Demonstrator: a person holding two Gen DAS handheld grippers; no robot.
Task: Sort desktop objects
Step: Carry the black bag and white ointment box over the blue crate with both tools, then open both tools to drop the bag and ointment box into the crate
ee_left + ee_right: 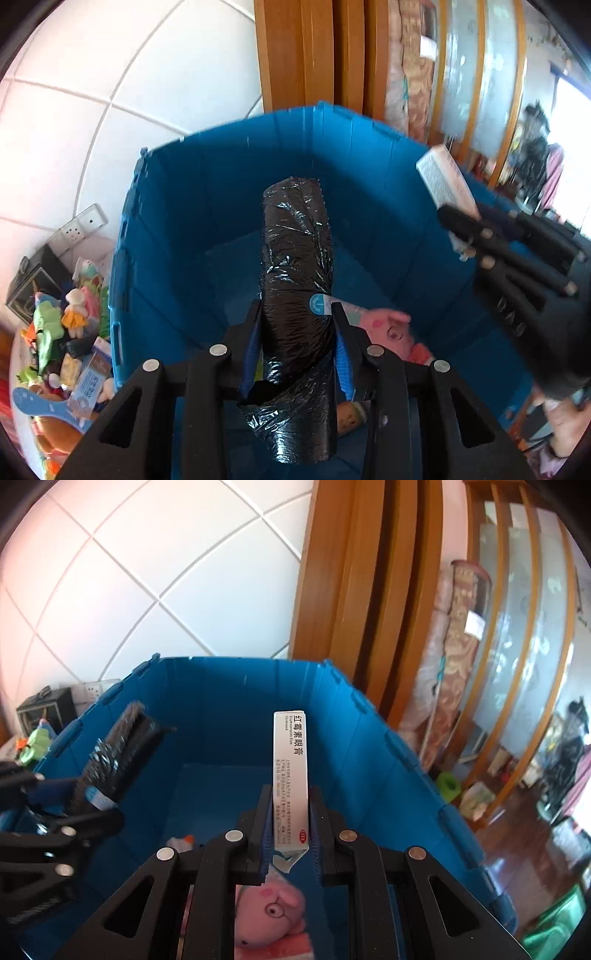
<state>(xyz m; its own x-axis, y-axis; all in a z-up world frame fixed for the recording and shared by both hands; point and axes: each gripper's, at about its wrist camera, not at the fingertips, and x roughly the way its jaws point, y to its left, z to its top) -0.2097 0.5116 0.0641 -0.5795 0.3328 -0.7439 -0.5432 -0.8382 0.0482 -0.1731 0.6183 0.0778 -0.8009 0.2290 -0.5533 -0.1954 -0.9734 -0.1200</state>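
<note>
My left gripper (295, 314) is shut on a black roll of plastic bags (295, 258) and holds it over the open blue bin (184, 206). My right gripper (290, 805) is shut on a slim white medicine box (290, 771), upright over the same blue bin (229, 701). The right gripper with its box (445, 181) shows at the right in the left wrist view. The left gripper with the roll (118, 746) shows at the left in the right wrist view. A pink pig plush (269, 912) lies on the bin floor, also visible in the left wrist view (388, 328).
A heap of small toys and packets (66, 332) lies left of the bin. A white tiled wall (110, 74) and a wooden door frame (369, 590) stand behind the bin. A wall socket (79, 227) and a dark box (33, 284) sit at far left.
</note>
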